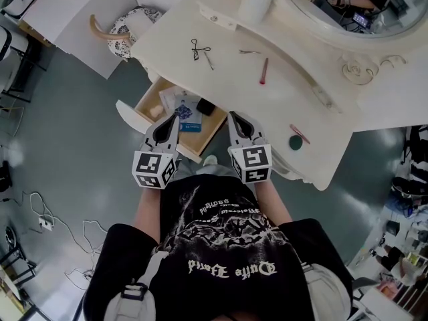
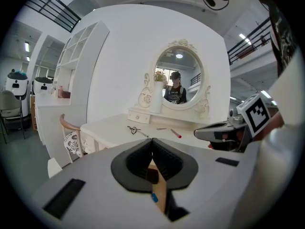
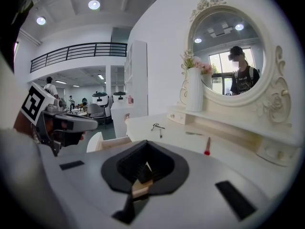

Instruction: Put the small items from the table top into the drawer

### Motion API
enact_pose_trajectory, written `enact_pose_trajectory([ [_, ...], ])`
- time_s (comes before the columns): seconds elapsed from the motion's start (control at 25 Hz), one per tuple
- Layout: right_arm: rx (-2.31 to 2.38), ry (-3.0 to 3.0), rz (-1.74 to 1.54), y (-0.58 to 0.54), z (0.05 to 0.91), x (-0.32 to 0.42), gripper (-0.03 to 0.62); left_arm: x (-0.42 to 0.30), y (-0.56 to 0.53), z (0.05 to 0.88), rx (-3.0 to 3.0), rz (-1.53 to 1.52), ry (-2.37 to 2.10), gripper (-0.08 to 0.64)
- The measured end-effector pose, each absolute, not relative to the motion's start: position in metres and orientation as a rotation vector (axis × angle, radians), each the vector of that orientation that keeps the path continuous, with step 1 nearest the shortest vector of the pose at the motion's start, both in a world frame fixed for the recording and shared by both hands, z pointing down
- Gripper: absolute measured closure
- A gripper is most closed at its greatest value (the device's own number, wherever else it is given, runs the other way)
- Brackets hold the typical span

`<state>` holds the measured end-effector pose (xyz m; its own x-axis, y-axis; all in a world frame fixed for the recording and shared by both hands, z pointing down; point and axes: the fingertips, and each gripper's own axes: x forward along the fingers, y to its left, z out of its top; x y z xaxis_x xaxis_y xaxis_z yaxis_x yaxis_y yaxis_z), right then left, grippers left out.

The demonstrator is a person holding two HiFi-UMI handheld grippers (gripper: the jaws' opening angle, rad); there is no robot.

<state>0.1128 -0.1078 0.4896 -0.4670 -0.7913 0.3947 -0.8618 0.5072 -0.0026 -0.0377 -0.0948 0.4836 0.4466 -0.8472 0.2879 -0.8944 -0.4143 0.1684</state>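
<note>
Closest below me is my black T-shirt (image 1: 221,246), and both forearms reach forward from it side by side, wrists level. My left gripper (image 1: 175,117) and right gripper (image 1: 234,116) point over the open drawer (image 1: 131,116) under the table top (image 1: 221,89). On that top lie a scissors-like tool (image 1: 198,49), a hairpin (image 1: 249,51) and a pink stick (image 1: 264,71). Near its right edge a second stick (image 1: 299,134) lies just beside a dark green disc (image 1: 295,142).

From the left gripper view, my jaws meet tip to tip and grip nothing — the drawer's wooden edge shows beyond them, and the tool and pink stick lie well ahead.

From the right gripper view, these jaws are likewise pressed together and empty, tipped slightly down, with the drawer ahead to the left.
</note>
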Motion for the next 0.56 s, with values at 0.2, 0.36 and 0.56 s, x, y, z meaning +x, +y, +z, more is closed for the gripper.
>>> enact_pose_trajectory([
  [0.2, 1.388, -2.411, 0.275, -0.1070, 0.4870, 0.1148, 0.583, -0.0345, -0.0950, 0.4836, 2.413, 0.225, -1.484, 0.545],
  [0.36, 1.390, -2.406, 0.272, -0.1048, 0.4875, 0.1172, 0.583, -0.0309, -0.0946, 0.4839, 2.419, 0.227, -1.474, 0.545],
  [0.56, 1.385, -2.403, 0.275, -0.1009, 0.4903, 0.1176, 0.583, -0.0311, -0.0913, 0.4854, 2.417, 0.229, -1.475, 0.545],
])
